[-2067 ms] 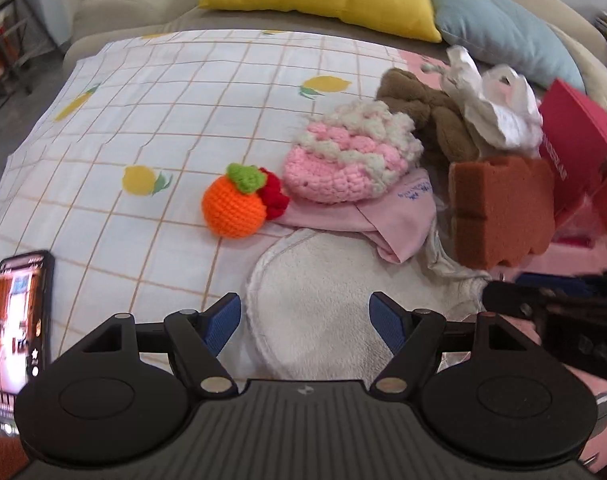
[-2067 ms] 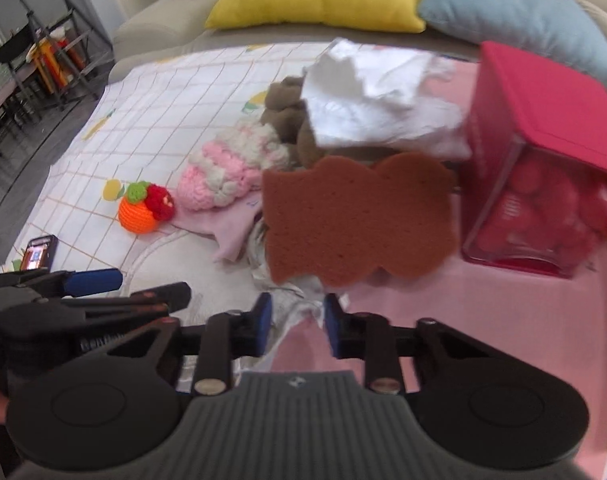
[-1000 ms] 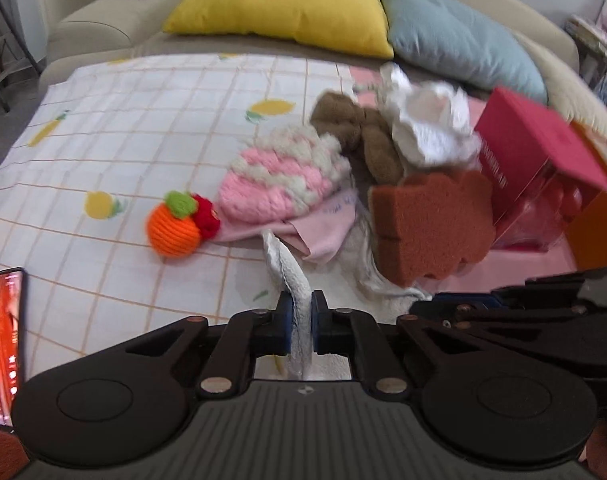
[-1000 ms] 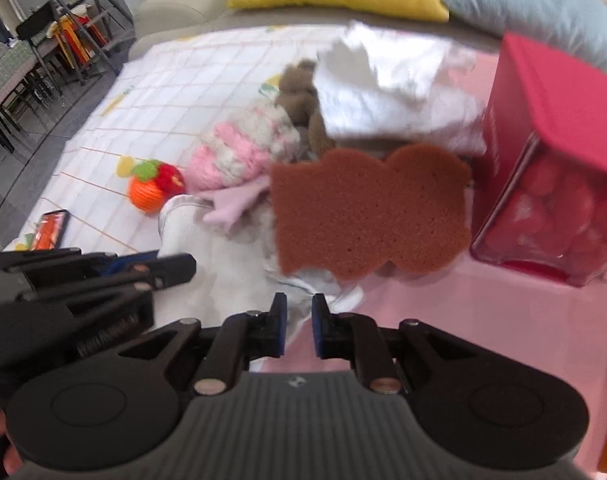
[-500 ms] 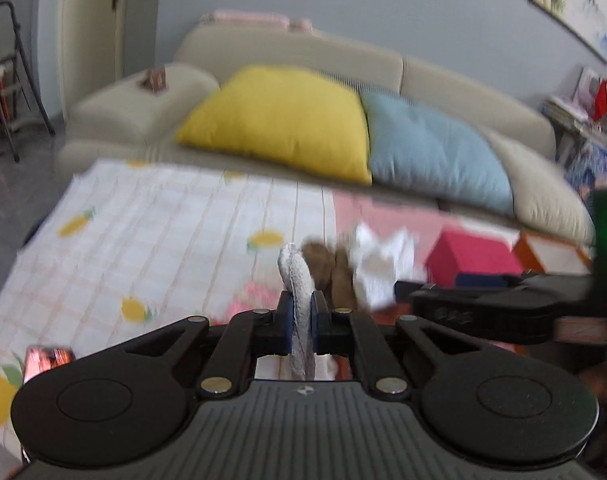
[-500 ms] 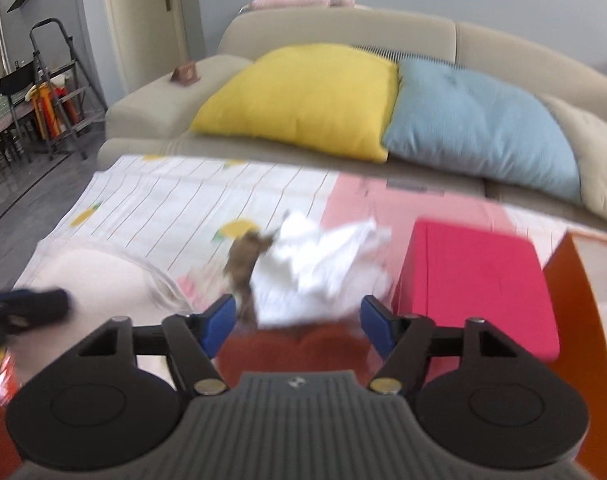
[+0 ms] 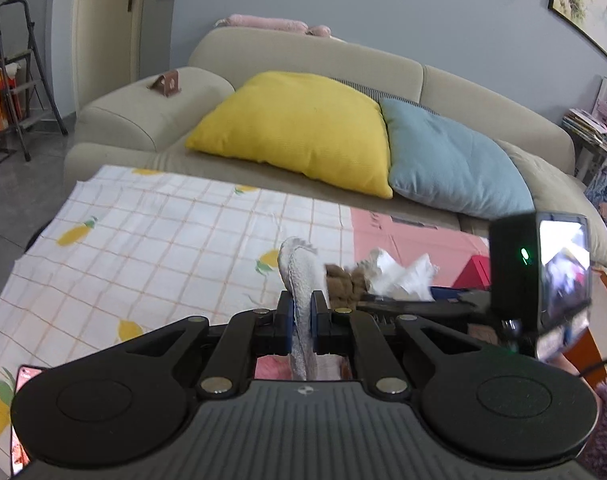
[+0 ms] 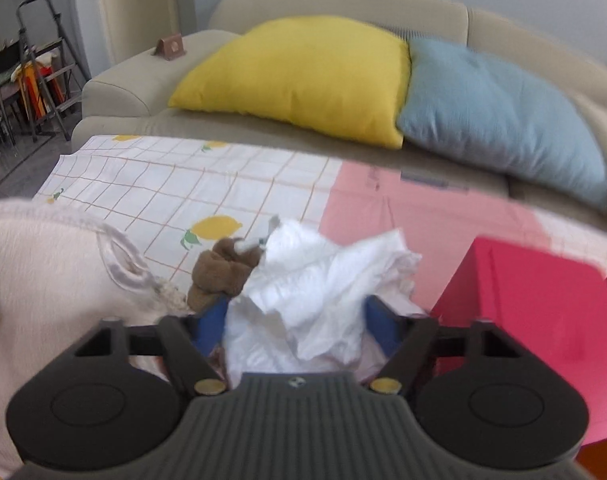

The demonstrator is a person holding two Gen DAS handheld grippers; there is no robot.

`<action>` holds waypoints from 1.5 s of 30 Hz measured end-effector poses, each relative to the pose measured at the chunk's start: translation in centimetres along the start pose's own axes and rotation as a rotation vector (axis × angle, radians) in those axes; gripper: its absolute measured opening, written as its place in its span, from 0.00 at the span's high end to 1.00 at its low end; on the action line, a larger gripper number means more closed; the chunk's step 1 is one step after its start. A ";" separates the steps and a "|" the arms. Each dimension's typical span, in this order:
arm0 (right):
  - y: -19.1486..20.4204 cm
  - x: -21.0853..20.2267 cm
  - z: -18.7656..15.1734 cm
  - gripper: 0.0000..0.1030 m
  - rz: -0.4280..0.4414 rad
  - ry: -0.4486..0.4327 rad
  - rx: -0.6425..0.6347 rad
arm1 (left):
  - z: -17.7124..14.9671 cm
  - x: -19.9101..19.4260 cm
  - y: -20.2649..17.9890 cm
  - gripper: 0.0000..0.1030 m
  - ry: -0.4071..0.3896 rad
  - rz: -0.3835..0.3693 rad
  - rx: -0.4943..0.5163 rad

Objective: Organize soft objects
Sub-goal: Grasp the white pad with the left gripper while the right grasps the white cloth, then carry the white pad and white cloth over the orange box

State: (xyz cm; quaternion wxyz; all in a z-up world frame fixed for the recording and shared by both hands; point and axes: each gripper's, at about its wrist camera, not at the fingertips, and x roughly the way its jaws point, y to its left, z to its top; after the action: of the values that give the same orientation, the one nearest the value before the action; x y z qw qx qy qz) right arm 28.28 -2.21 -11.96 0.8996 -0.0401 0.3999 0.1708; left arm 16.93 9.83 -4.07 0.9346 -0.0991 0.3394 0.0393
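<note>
Beige sofa (image 7: 303, 64): spans the background of both views. A yellow cushion (image 7: 299, 128) and a blue cushion (image 7: 451, 168) lean against its backrest, touching side by side.

Surface (image 7: 163, 240): in front of the sofa, covered by a white checked cloth with lemon print on the left portion and a pink sheet (image 8: 423, 216) on the right portion.

Red box (image 8: 535, 300): on the pink sheet, at the right of the pile of soft objects.

White terry cloth (image 7: 301, 280): clamped by the left gripper (image 7: 301, 316) and raised off the surface. The jaws are pressed together on the fabric, one edge standing above them and the remainder hanging below. In the right wrist view the cloth (image 8: 43, 280) fills the left of the frame.

Crumpled white fabric (image 8: 323, 280): on the pile, between the fingers of the right gripper (image 8: 297, 320). The jaws are spread wide and hold nothing.

Brown plush toy (image 8: 223, 272): touching the left side of the white fabric.

Phone (image 7: 21, 376): at the near left edge of the cloth-covered surface.
</note>
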 end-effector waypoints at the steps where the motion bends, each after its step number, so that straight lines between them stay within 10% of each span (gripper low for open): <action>1: -0.2 0.2 -0.1 0.48 0.007 0.016 0.022 | -0.2 0.0 -0.1 0.91 0.007 -0.007 0.004; 8: -2.1 -0.4 -0.8 0.85 0.060 0.039 0.099 | -0.8 -0.2 -0.8 0.91 0.027 -0.027 0.024; 28: -5.5 -18.3 -1.9 0.88 0.278 -0.195 0.202 | 0.7 -8.1 -3.0 0.91 -0.116 -0.039 0.061; 45: -10.0 -30.7 -12.3 0.88 0.143 -0.288 0.125 | -2.6 -13.7 -13.5 0.91 -0.078 -0.261 0.286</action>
State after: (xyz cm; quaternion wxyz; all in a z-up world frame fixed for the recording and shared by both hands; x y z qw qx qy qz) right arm 3.91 -22.58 1.60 0.9340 0.0693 0.2783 0.2131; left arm 6.67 -4.00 4.90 0.9487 -0.0066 0.2895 -0.1270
